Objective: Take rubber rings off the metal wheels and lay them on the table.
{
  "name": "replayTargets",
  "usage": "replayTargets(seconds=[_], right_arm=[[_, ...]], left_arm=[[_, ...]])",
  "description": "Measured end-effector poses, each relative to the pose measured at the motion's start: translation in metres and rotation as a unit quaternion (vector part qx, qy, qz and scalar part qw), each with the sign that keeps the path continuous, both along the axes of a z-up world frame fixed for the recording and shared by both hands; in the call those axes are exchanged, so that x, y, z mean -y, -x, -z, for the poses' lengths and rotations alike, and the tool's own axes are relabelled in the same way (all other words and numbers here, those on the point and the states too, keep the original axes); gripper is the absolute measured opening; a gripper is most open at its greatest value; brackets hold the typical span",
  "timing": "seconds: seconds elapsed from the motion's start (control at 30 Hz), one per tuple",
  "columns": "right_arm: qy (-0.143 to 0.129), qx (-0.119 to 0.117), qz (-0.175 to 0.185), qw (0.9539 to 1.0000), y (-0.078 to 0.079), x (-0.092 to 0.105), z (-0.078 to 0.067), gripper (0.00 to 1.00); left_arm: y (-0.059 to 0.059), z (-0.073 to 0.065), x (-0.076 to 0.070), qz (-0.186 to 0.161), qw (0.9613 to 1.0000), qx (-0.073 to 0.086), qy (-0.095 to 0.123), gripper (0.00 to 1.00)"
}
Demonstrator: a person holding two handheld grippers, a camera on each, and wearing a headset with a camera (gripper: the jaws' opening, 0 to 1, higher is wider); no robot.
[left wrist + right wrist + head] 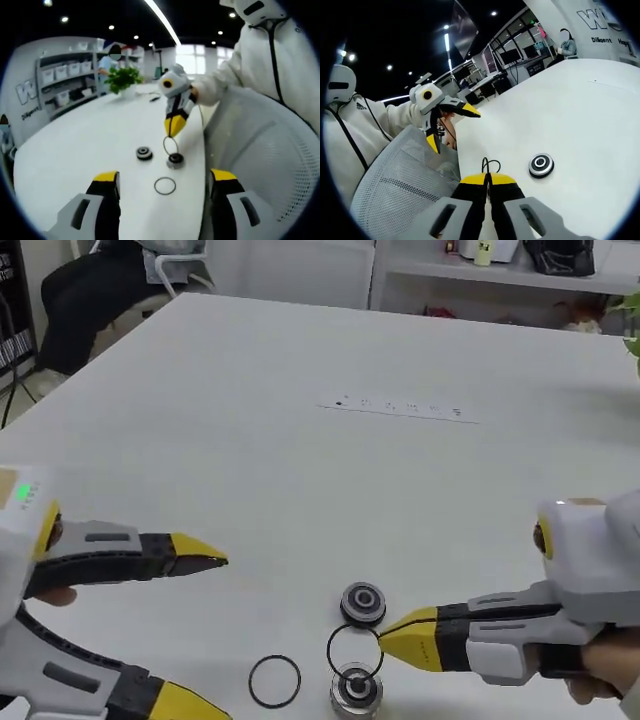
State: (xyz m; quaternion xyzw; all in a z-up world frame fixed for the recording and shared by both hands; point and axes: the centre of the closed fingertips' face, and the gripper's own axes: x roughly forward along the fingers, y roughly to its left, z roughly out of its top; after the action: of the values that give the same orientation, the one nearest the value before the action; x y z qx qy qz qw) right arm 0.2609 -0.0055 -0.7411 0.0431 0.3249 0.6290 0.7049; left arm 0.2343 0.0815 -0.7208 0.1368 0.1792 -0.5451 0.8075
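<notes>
My right gripper [385,637] is shut on a thin black rubber ring [330,647], holding it just above a metal wheel [357,690] at the table's near edge. A second metal wheel [362,603] lies flat just beyond it. Another loose ring [251,681] lies on the table to the left. My left gripper [195,630] hovers open and holds nothing, left of the wheels. In the left gripper view, the loose ring [155,186] lies between my open jaws, and the held ring [164,145] hangs over one wheel [175,159]. The right gripper view shows the pinched ring [485,162] and one wheel [541,165].
The white table [300,470] stretches far ahead, with a flush strip of small marks [400,408] near its middle. A mesh chair back [260,150] stands close behind the near edge. Shelves [500,270] and a seated person [90,300] are beyond the far side.
</notes>
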Motion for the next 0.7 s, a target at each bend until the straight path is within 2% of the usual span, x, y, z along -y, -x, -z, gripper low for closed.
replayTargets(seconds=[0.27, 0.47, 0.7], right_arm=[[0.002, 0.005, -0.016, 0.9999, 0.002, -0.011, -0.005, 0.0], [0.006, 0.006, -0.03, 0.9995, 0.004, -0.021, -0.004, 0.0], [0.015, 0.004, -0.051, 0.9986, 0.008, -0.033, 0.003, 0.0]], left_arm=[[0.003, 0.0, -0.017, -0.037, 0.9992, 0.005, 0.013, 0.76], [0.006, 0.003, -0.031, -0.059, 0.9981, 0.003, 0.014, 0.77], [0.008, 0.008, -0.039, -0.073, 0.9973, 0.002, 0.013, 0.77]])
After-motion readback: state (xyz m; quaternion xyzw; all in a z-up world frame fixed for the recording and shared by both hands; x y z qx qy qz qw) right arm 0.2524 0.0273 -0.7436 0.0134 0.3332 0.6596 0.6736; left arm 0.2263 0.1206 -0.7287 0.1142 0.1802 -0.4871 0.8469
